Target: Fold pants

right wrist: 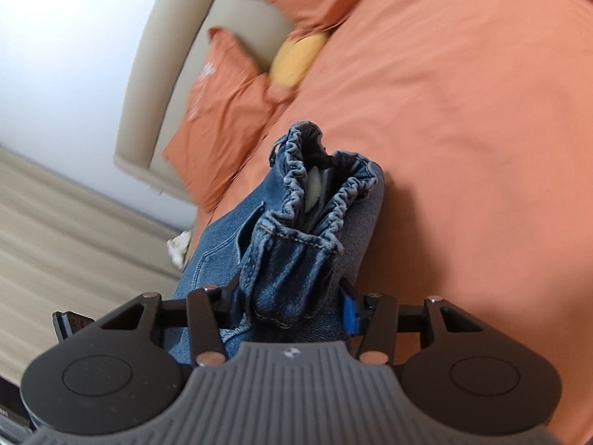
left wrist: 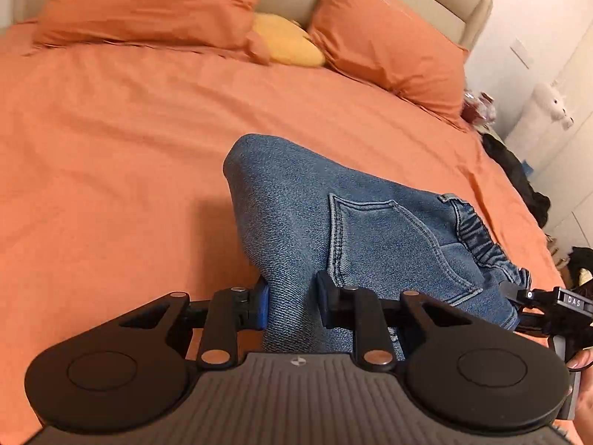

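Blue denim pants (left wrist: pixel 296 200) with a back pocket (left wrist: pixel 385 244) and an elastic waistband (left wrist: pixel 478 237) hang lifted above the orange bed sheet (left wrist: pixel 111 148). My left gripper (left wrist: pixel 292 298) is shut on a folded denim edge, its blue pads pressing from both sides. In the right wrist view, my right gripper (right wrist: pixel 291 302) is shut on a thick bunch of the pants (right wrist: pixel 296 259) near the gathered waistband (right wrist: pixel 318 170). The right gripper (left wrist: pixel 548 304) also shows at the right edge of the left wrist view, held by a person's hand (left wrist: pixel 582 363).
Two orange pillows (left wrist: pixel 148 0) (left wrist: pixel 389 37) and a yellow cushion (left wrist: pixel 289 40) lie against the beige headboard (left wrist: pixel 463 0). Dark clothes (left wrist: pixel 519 174) and a white plush toy (left wrist: pixel 552 104) sit off the bed's right side. Beige floor (right wrist: pixel 55 222) runs beside the bed.
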`<state>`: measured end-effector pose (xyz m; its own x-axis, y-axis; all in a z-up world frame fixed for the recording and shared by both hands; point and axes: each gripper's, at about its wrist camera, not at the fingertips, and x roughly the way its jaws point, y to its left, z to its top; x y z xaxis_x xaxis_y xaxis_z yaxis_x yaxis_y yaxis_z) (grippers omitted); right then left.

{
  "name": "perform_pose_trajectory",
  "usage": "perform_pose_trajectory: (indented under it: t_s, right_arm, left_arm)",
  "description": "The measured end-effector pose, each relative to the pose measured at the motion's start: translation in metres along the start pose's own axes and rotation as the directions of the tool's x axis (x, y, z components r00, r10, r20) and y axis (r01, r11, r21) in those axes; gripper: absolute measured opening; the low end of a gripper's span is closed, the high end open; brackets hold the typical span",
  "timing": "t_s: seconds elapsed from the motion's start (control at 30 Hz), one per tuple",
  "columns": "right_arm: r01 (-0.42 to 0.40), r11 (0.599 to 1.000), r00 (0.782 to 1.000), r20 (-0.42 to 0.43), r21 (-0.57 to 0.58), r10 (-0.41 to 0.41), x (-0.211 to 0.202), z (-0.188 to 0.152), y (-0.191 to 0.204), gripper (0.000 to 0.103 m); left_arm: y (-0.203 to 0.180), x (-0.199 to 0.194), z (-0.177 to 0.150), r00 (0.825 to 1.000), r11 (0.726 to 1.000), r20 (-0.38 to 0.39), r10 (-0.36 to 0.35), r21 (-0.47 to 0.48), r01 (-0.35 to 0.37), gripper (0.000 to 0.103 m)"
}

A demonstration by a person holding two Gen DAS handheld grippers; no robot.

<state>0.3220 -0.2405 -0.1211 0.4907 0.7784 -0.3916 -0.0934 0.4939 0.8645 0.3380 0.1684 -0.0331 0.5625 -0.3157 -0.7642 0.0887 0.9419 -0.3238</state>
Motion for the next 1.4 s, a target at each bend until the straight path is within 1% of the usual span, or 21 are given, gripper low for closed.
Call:
perform_pose_trajectory:
  t_s: [0.23,0.43,0.5,0.6,0.67,0.77,0.87,0.93,0.97,1.1,1.17,1.27,1.3,1.37,1.4]
  right_arm:
    - [-0.055,0.996,0.997,-0.056,-0.068,0.052,0.067,-0.027,0.062,0.046]
    - [-0.074,0.989,0.995,-0.080,-0.131,0.064,0.115,-0.052,0.101,0.046]
    - [-0.066,0.987,0.994,-0.094,-0.146,0.053,0.129,-0.061,0.107,0.046]
    - [-0.042,0.989,0.991,-0.130,-0.139,0.024,0.150,-0.078,0.106,0.046]
    - [-0.022,0.992,0.988,-0.153,-0.123,0.003,0.157,-0.091,0.098,0.046]
    - [0.014,0.988,0.982,-0.182,-0.153,-0.042,0.164,-0.109,0.093,0.046]
    - [0.045,0.990,0.980,-0.185,-0.132,-0.069,0.166,-0.124,0.081,0.046]
    - [0.066,0.991,0.980,-0.180,-0.116,-0.087,0.169,-0.124,0.076,0.047]
    - [0.082,0.989,0.978,-0.181,-0.122,-0.103,0.174,-0.123,0.076,0.047]
    - [0.138,0.975,0.965,-0.199,-0.172,-0.172,0.191,-0.120,0.074,0.047]
    - [0.158,0.968,0.959,-0.203,-0.193,-0.197,0.198,-0.118,0.075,0.047]
    - [0.193,0.959,0.948,-0.214,-0.207,-0.237,0.203,-0.112,0.082,0.049]
    - [0.202,0.950,0.943,-0.214,-0.239,-0.255,0.199,-0.112,0.089,0.052]
    - [0.216,0.926,0.940,-0.192,-0.309,-0.283,0.192,-0.110,0.102,0.060]
    - [0.229,0.908,0.936,-0.176,-0.351,-0.304,0.190,-0.107,0.112,0.065]
  left_arm:
    - [0.062,-0.044,0.008,0.996,0.997,0.059,0.071,-0.024,-0.070,0.027]
    - [0.118,-0.056,0.014,0.991,0.994,0.088,0.103,-0.035,-0.100,0.027]
    - [0.134,-0.054,0.013,0.990,0.993,0.090,0.110,-0.042,-0.107,0.027]
    - [0.157,-0.046,0.007,0.991,0.993,0.068,0.112,-0.043,-0.109,0.027]
    - [0.173,-0.040,-0.003,0.993,0.994,0.044,0.105,-0.042,-0.104,0.027]
    - [0.190,-0.026,-0.020,0.995,0.995,0.016,0.094,-0.039,-0.094,0.027]
    - [0.202,-0.016,-0.033,0.997,0.996,0.013,0.077,-0.039,-0.076,0.027]
    - [0.209,-0.015,-0.035,0.998,0.997,0.023,0.052,-0.057,-0.051,0.027]
    - [0.211,-0.014,-0.035,0.998,0.997,0.020,0.052,-0.056,-0.050,0.028]
    - [0.205,0.003,-0.034,0.994,0.994,-0.016,0.108,0.013,-0.108,0.031]
    - [0.207,0.010,-0.032,0.993,0.993,-0.036,0.116,0.007,-0.116,0.033]
    - [0.207,0.009,-0.030,0.991,0.993,-0.055,0.118,-0.004,-0.119,0.034]
    - [0.207,0.007,-0.029,0.991,0.992,-0.058,0.124,-0.008,-0.125,0.035]
    - [0.200,0.001,-0.027,0.987,0.988,-0.053,0.154,0.001,-0.154,0.040]
    - [0.197,-0.002,-0.026,0.984,0.985,-0.049,0.171,0.016,-0.171,0.041]
